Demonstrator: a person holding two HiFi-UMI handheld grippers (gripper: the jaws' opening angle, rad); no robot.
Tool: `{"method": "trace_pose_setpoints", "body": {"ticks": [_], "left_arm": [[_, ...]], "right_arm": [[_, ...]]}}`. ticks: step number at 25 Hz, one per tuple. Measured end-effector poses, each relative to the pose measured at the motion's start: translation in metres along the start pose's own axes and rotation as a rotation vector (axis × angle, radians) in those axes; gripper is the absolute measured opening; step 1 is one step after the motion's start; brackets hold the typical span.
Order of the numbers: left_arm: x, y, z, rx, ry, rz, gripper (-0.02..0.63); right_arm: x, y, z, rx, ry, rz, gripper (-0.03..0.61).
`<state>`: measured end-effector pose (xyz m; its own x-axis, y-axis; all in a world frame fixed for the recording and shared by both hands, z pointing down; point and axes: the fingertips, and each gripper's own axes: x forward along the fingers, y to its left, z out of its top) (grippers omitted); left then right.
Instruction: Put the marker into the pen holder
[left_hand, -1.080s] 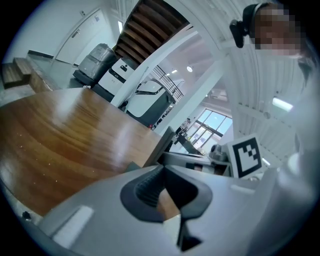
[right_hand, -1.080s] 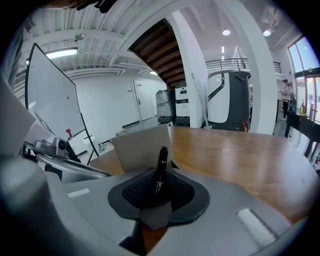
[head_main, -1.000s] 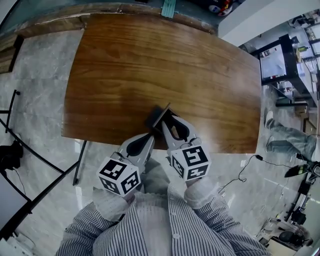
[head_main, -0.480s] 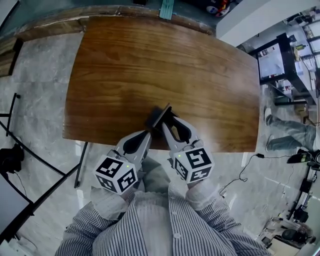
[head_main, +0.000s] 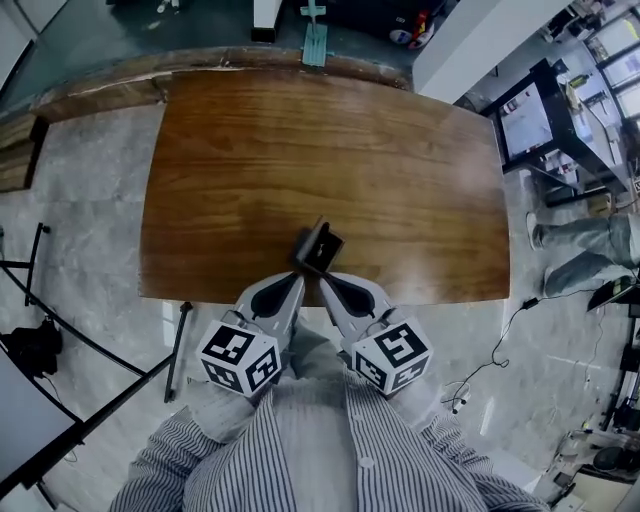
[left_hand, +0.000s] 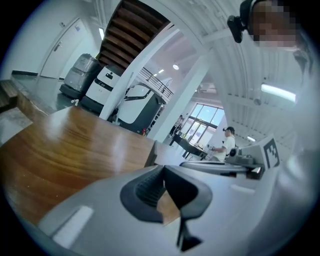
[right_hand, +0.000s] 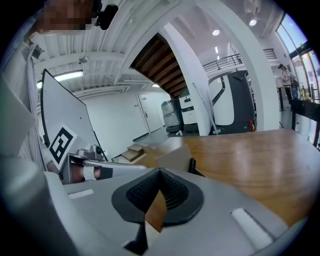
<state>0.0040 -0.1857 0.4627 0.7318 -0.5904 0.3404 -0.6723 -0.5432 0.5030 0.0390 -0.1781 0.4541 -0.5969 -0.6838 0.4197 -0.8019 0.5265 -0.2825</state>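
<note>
The dark square pen holder (head_main: 318, 247) stands near the front edge of the brown wooden table (head_main: 300, 140). The marker (right_hand: 191, 165) is a dark stub that rises at the holder's (right_hand: 172, 156) rim in the right gripper view. No gripper touches it. My right gripper (head_main: 325, 283) hangs just short of the holder with its jaws shut and nothing between them (right_hand: 160, 172). Beside it on the left, my left gripper (head_main: 296, 283) is shut and empty too (left_hand: 164, 167). The holder's side (left_hand: 150, 152) shows past its jaws.
The table's front edge (head_main: 420, 298) runs right under both grippers. Grey tiled floor lies around it, with black stand legs (head_main: 60, 300) at the left. A monitor on a cart (head_main: 530, 120) and a person's legs (head_main: 585, 250) are at the right.
The marker stuck up slanted from the holder between the right jaws before; now it sits low in the holder, free. Both grippers drew back to the table edge, and the right jaws shut.
</note>
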Motion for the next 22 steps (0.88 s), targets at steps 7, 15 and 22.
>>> {"method": "trace_pose_setpoints", "body": {"ticks": [7, 15, 22], "left_arm": [[-0.004, -0.021, 0.008, 0.063, 0.023, -0.045, 0.008], [-0.008, -0.025, 0.017, 0.09, 0.02, -0.058, 0.008], [-0.003, -0.031, 0.011, 0.089, 0.058, -0.086, 0.008]], "right_arm": [[-0.014, 0.012, 0.006, 0.025, -0.031, 0.043, -0.001], [-0.021, 0.011, 0.013, 0.007, -0.058, 0.031, -0.002], [-0.023, 0.008, 0.015, 0.02, -0.073, 0.023, -0.001]]}}
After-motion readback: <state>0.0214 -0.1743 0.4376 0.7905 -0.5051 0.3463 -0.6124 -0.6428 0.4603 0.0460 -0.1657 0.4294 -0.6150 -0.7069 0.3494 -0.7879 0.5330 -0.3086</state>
